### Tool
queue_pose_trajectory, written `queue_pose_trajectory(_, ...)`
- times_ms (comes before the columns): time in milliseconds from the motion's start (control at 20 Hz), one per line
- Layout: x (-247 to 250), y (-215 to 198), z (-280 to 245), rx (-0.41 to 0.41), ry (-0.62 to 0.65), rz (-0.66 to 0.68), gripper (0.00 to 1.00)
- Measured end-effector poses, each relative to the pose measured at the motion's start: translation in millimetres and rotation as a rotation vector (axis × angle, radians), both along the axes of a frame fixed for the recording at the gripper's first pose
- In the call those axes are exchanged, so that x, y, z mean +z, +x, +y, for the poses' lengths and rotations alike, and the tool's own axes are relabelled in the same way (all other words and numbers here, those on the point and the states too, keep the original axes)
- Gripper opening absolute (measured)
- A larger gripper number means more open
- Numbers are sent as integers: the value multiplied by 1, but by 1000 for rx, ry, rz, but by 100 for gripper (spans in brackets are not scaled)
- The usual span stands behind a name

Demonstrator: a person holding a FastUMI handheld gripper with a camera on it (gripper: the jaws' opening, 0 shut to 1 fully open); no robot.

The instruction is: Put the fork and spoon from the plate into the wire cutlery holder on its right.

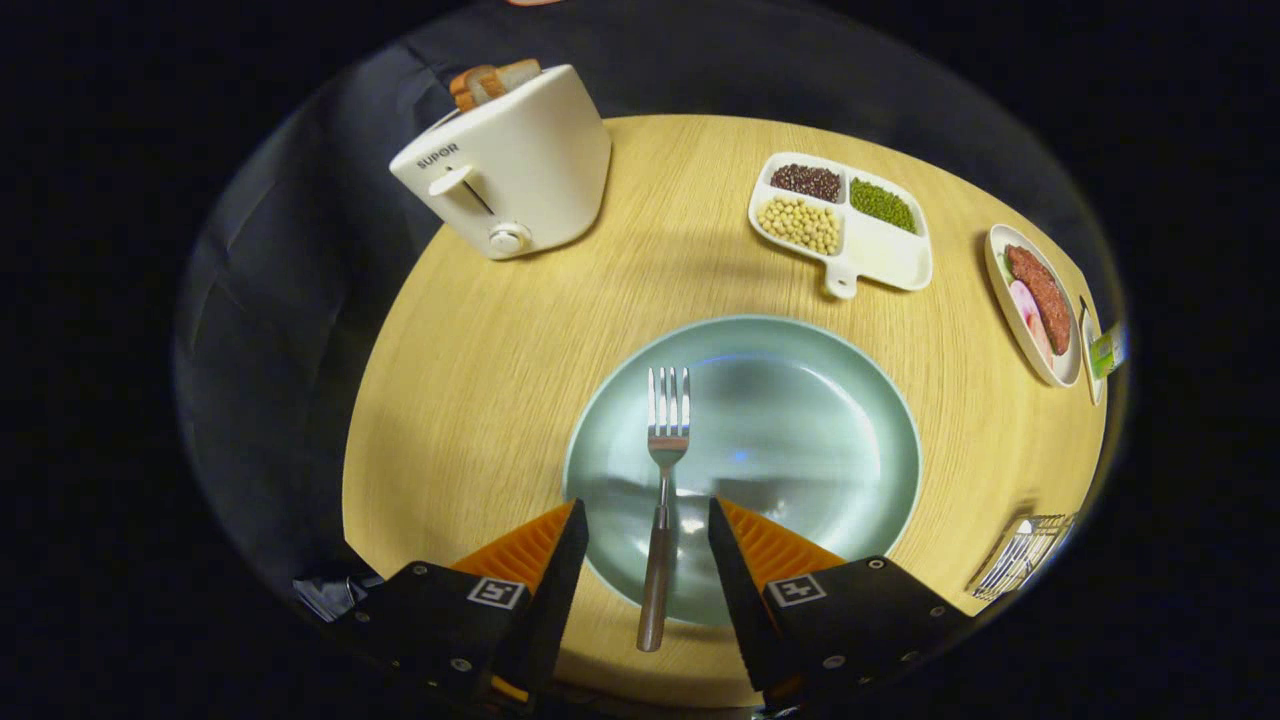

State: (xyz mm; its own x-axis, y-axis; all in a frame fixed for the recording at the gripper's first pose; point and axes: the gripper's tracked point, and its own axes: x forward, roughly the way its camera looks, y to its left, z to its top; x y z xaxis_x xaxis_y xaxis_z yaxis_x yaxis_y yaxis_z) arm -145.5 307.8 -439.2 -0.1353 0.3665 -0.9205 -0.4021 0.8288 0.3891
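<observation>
On round wooden table (pixel 480 360): plate (pixel 800 440) holding fork (pixel 663 470); hand-held gripper (pixel 648 525) open, straddling handle untouched.

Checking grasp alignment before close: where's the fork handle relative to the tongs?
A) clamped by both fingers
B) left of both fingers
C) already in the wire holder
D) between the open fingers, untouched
D: the fork lies on the plate, its handle running between the open tongs with a gap either side.

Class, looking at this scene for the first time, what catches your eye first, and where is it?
A fork lies on the plate, its handle between the open tool's fingers. Beyond the plate stand a toaster holding bread and a tray of beans.
</observation>
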Motion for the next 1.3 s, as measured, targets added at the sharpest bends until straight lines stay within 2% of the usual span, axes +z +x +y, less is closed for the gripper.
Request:
queue_pose_trajectory(150, -13, -11, -1, 45, -49, 63, 63)
queue_pose_trajectory(350, -23, -16, -5, 68, -108, 99, 43)
queue_pose_trajectory(450, -26, -13, -4, 67, -121, 93, 29)
queue_pose_trajectory(500, -27, -12, -4, 56, -128, 96, 17)
queue_pose_trajectory(600, -25, -13, -5, 42, -124, 107, 8)
queue_pose_trajectory(1000, -3, 4, -23, -32, -59, 4, 5)
queue_pose_trajectory(1300, 43, 28, -81, -161, -36, -72, 5)
